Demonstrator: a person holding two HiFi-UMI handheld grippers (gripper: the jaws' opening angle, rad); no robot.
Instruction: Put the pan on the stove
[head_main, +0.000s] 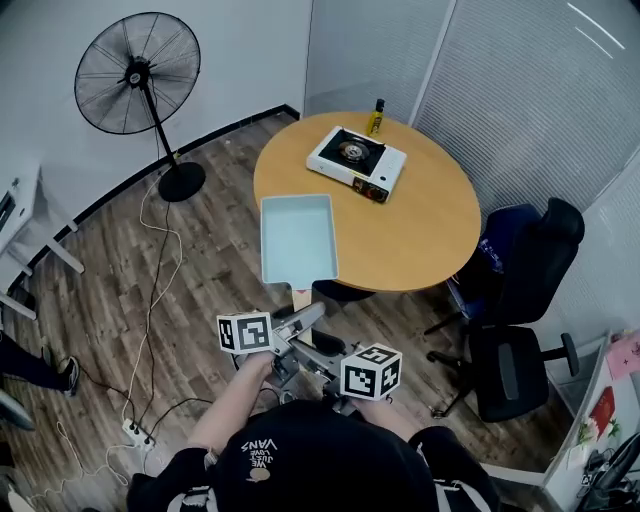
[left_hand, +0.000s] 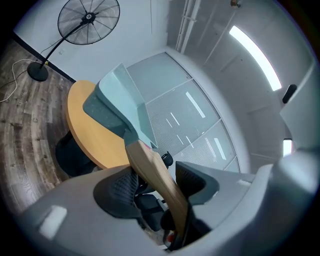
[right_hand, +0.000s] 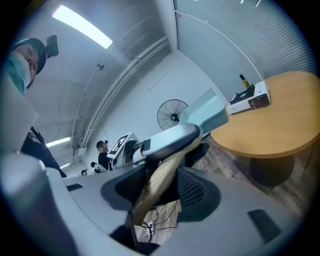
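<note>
Pan (head_main: 298, 237), pale blue, rectangular: we clamp its wooden handle (left_hand: 147, 157) in left gripper (left_hand: 156, 185) and right gripper (right_hand: 161, 189), well apart from the tabletop stove (head_main: 356, 162).

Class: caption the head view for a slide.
Left tool and right tool hold the blue pan by its handle at the table edge, stove beyond.

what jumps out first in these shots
A pale blue rectangular pan is held at the near edge of the round wooden table, its wooden handle clamped by both the left hand-held gripper and the right hand-held gripper. A white portable gas stove sits at the table's far side; a black pedestal fan stands on the floor at left.
</note>
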